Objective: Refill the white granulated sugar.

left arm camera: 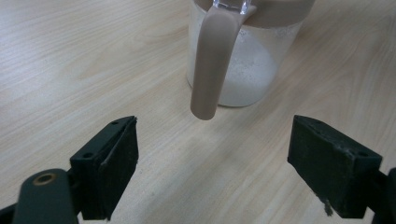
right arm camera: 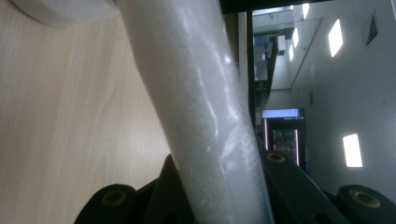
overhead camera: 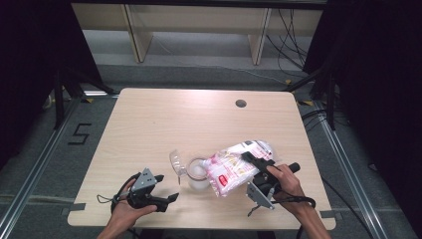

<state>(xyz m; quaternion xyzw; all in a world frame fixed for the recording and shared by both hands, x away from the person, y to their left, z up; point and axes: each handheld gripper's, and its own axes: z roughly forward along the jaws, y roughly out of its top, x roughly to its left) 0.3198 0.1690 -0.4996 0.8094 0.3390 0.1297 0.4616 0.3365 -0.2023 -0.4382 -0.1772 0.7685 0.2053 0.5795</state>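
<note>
Table (overhead camera: 149, 129): pale wood, mostly bare, action near the person's edge

Bag (overhead camera: 238, 167): white plastic with pink print, tipped on its side, lower end over the mouth of the jar. Looks like a pour of white powder or grains is under way, as a judgement. The right gripper (overhead camera: 259, 162) is clamped on the bag's upper end; in the right gripper view the bag (right arm camera: 201, 116) runs as a pale band pinched between the closed jaws

Jar (overhead camera: 198, 175): clear, part full of white grains, standing on the table just left of the bag, clear lid (overhead camera: 176, 160) flipped open. Brown handle (left arm camera: 212, 60) faces the left gripper

Left gripper (overhead camera: 166, 191): jaws wide apart, holding nothing, near the jar but not touching

Risks: jar is unsteadied, so the bag's weight on its rim could tip or shove it; thin plastic could slip from the pinch; a misaligned opening would spill grains onto the table
</note>
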